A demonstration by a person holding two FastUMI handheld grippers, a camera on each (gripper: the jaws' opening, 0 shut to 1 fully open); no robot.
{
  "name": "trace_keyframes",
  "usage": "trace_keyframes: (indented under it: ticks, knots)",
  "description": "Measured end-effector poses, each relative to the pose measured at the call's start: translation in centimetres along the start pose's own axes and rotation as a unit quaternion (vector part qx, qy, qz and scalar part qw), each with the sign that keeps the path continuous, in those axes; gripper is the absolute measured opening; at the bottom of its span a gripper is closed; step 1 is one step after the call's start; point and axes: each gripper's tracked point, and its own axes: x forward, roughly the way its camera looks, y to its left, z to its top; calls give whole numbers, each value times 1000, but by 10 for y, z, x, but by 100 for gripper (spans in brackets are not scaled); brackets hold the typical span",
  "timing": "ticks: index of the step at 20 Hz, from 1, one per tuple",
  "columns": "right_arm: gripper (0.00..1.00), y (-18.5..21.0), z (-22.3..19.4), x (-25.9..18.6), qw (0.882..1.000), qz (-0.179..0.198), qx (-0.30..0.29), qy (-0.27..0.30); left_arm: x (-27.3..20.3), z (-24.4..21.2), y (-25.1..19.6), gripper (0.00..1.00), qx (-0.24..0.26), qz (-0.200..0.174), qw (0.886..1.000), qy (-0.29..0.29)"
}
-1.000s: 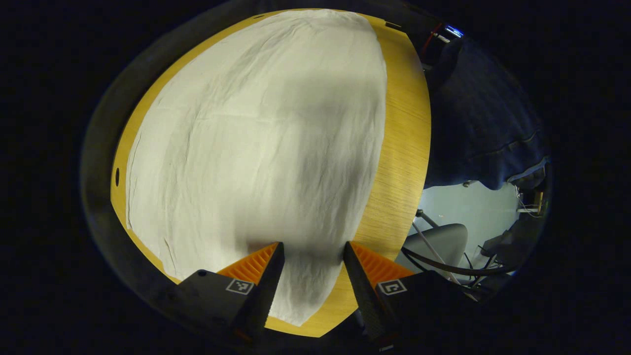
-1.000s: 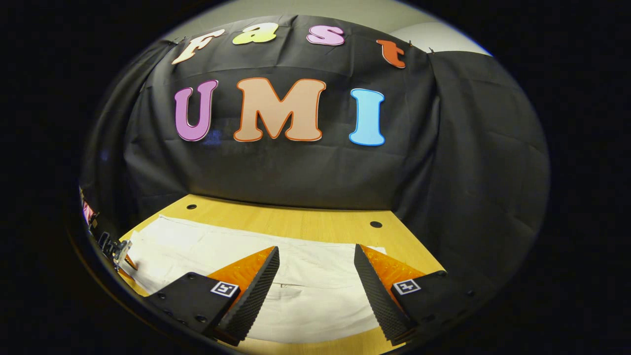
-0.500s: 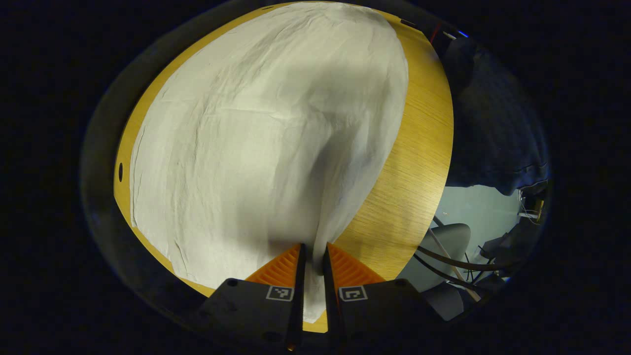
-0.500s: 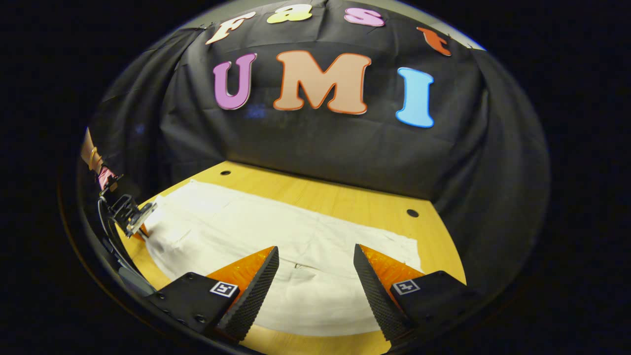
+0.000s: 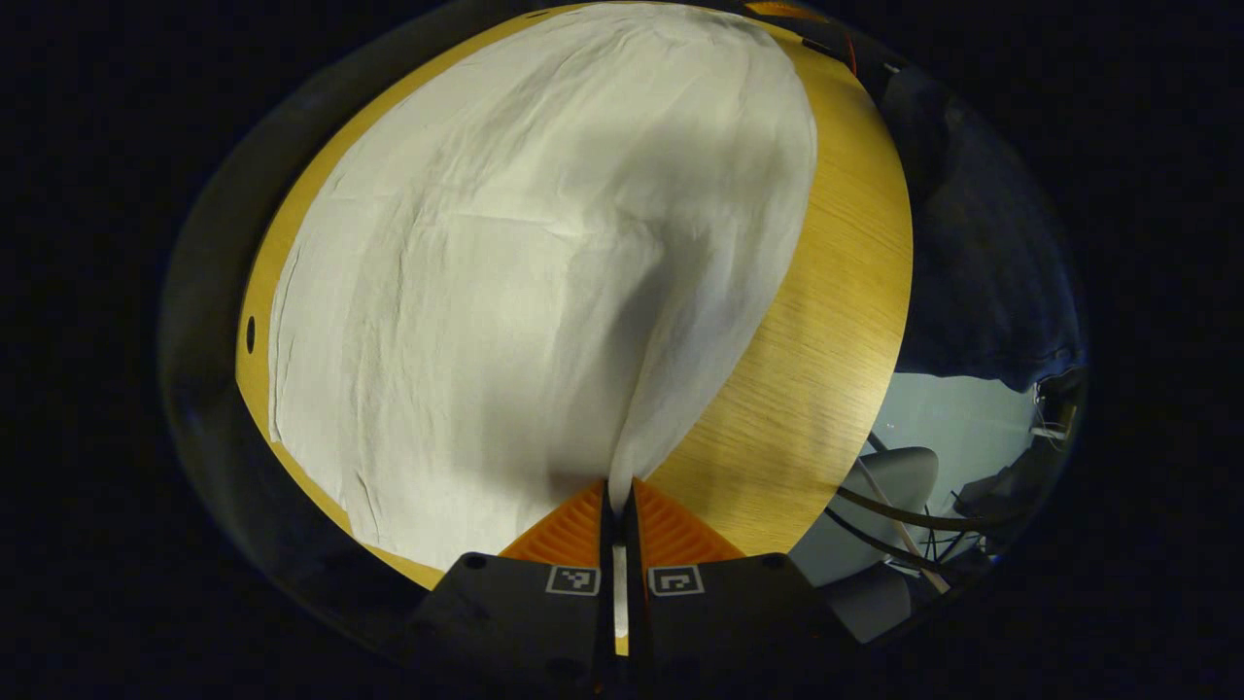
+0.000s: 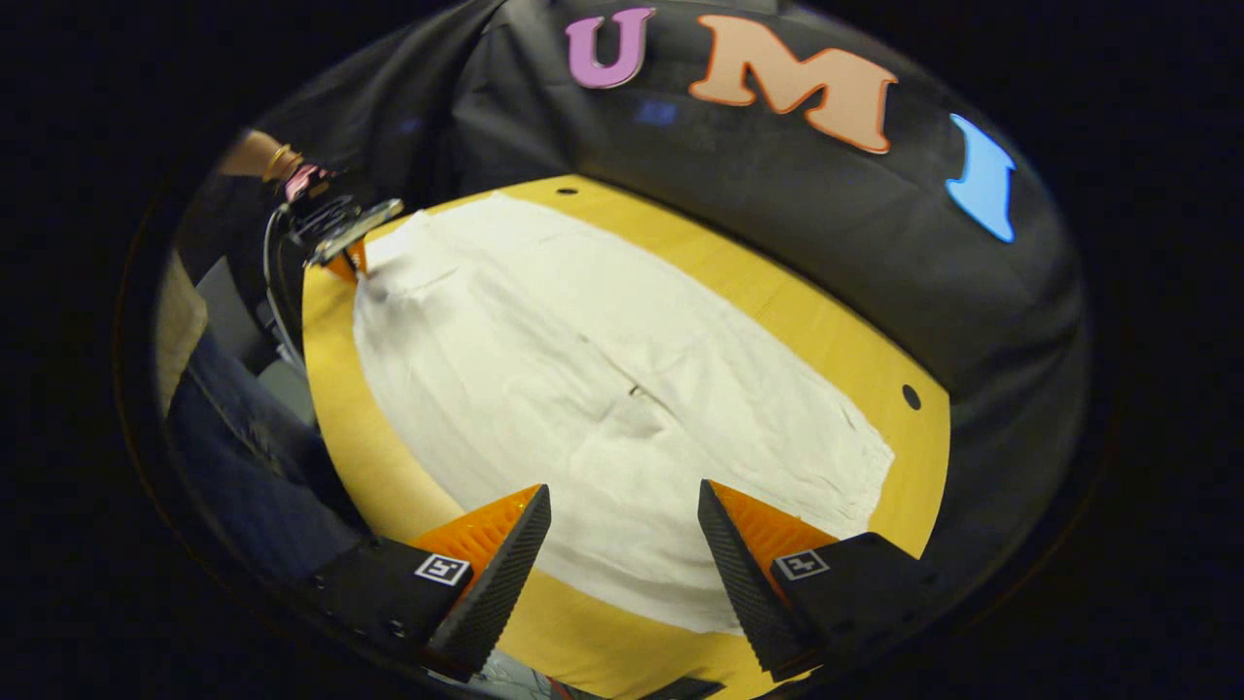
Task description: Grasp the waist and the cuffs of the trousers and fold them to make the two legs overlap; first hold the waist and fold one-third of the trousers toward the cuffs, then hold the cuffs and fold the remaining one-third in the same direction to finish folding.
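The off-white cloth trousers (image 5: 505,292) looked matt and softly creased, a thin woven fabric with fine wrinkles across the legs. Beneath them the yellow-toned wooden bench (image 5: 826,321) showed a smooth finish with fine straight grain (a faint sheen along its bare edge). Each hand-held gripper had ribbed plastic on its fingers; the left hand-held gripper (image 5: 616,496) pinched a fold of cloth, and the right hand-held gripper (image 6: 622,501) had finely textured inner faces.
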Motion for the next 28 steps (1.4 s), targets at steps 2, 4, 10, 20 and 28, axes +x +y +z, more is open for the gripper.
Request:
trace_keyframes:
  ticks: [2, 4, 10, 20, 28]
  knots:
    - [98, 8, -25, 5, 998, 30, -27, 47, 0, 0, 0, 4, -3, 2, 1000, 2]
    - [98, 11, -46, 9, 993, 52, -60, 90, 0, 0, 1, 4, -1, 5, 1000, 3]
    - [98, 10, -78, 23, 977, 90, -111, 159, 2, 1, 1, 4, -2, 18, 1000, 4]
    - [91, 14, -92, 31, 963, 99, -129, 215, 1, 0, 0, 4, -3, 22, 1000, 10]
    - [19, 0, -90, 34, 962, 57, -140, 226, 0, 0, -2, 3, -6, 17, 1000, 12]
